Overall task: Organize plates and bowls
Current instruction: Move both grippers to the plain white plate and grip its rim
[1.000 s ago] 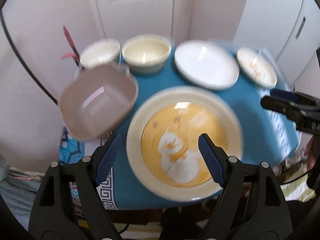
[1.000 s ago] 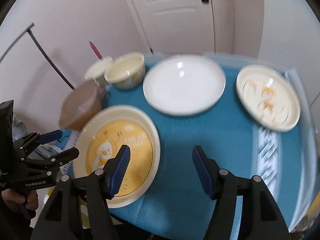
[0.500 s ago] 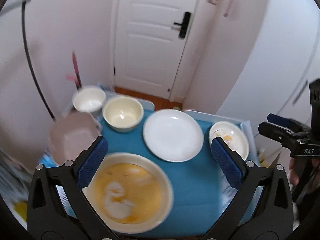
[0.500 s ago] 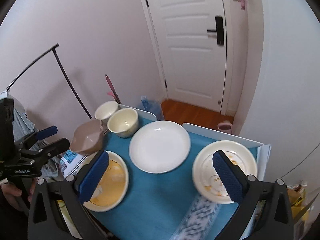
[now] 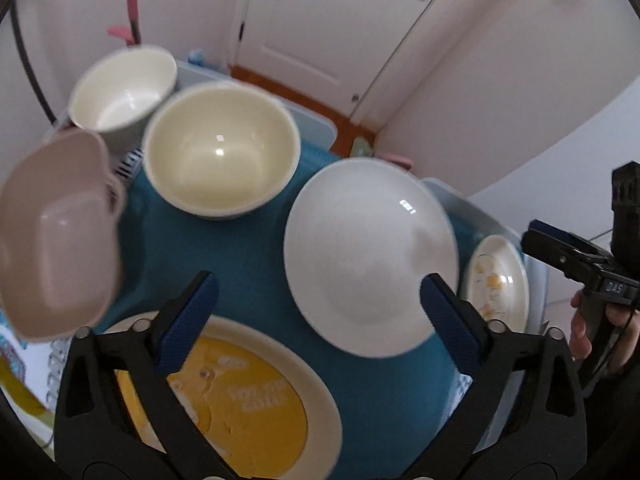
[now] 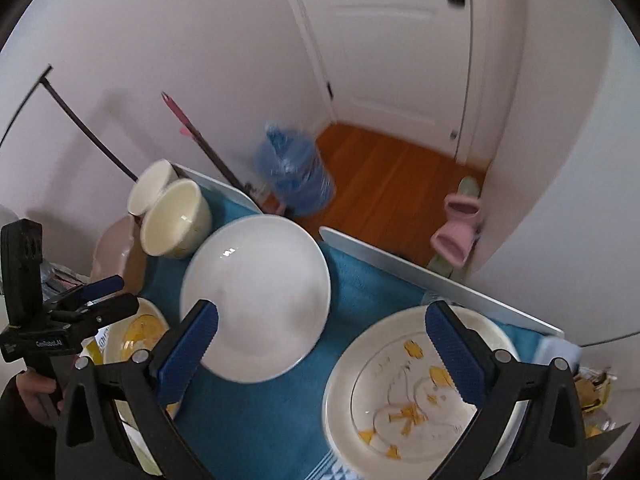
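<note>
I see white plate [image 5: 370, 256] mid-desk, upright, empty | yellow-centred plate [image 5: 248, 404] near edge | duck-print plate [image 6: 416, 392] at right | cream bowl [image 5: 220, 148], white bowl [image 5: 122, 88] touching at back | taupe square bowl [image 5: 56, 232] tilted, left

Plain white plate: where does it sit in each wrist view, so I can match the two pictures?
Left wrist: the plain white plate lies right of centre on the blue cloth, right of the cream bowl.
Right wrist: the same plate lies left of centre, down-right of the cream bowl.
Shared landmark: the cream bowl, just beyond the plate's left edge in both views.
</note>
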